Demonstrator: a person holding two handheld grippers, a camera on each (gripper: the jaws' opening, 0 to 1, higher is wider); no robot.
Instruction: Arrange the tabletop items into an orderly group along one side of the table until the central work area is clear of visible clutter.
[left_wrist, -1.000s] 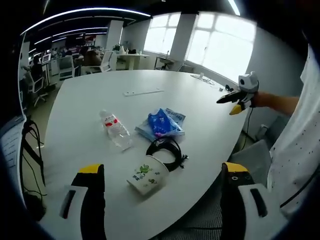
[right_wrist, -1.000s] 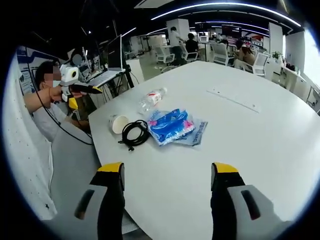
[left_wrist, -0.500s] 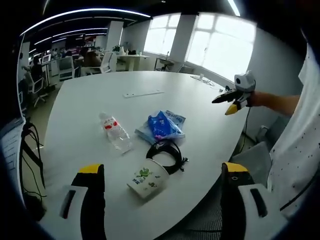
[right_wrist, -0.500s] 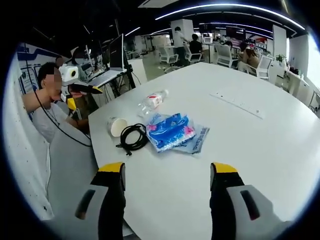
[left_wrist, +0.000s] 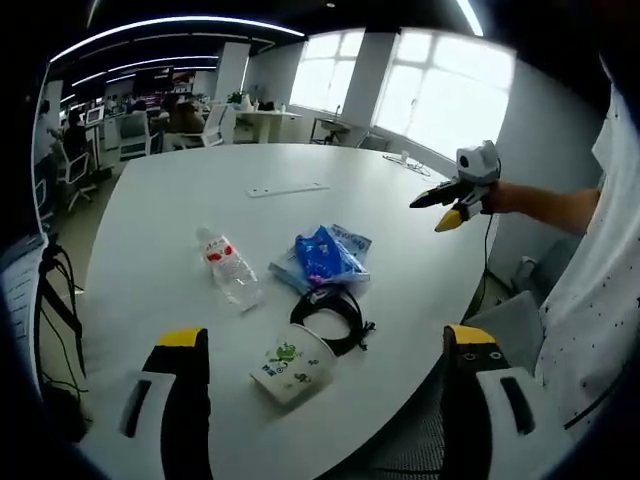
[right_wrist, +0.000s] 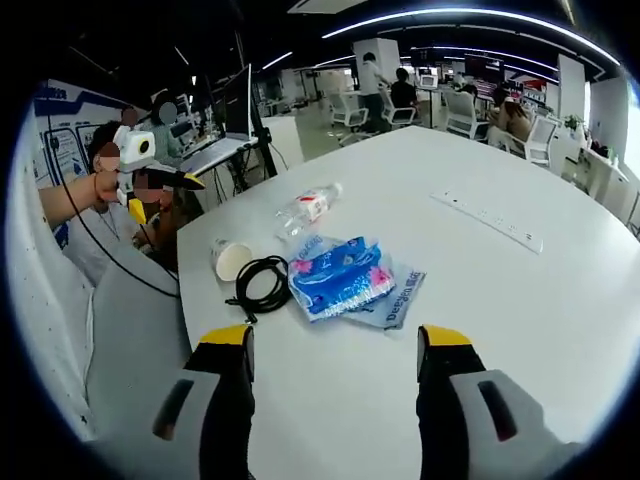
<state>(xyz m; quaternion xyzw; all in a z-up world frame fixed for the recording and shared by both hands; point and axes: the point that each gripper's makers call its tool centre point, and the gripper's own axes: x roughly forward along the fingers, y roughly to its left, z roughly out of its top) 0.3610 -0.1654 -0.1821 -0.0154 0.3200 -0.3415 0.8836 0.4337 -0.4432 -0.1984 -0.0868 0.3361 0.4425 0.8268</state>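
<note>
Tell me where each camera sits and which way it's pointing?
Left gripper view: rides the left gripper, facing across the table at cup, cable, bottle, blue packs; the right gripper and forearm show.
Right gripper view: rides the right gripper, facing the same items from the opposite side; the left gripper and hand show.
Shared: table, all four items.

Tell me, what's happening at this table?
A person holds a pair of tongs in each hand above a white table. Both the left tongs and right tongs are open and hold nothing. A small cluster lies near the table's edge, untouched: a plastic bottle on its side, a blue packet, a coiled black cable and a tipped paper cup. Tidying has not yet begun.
</note>
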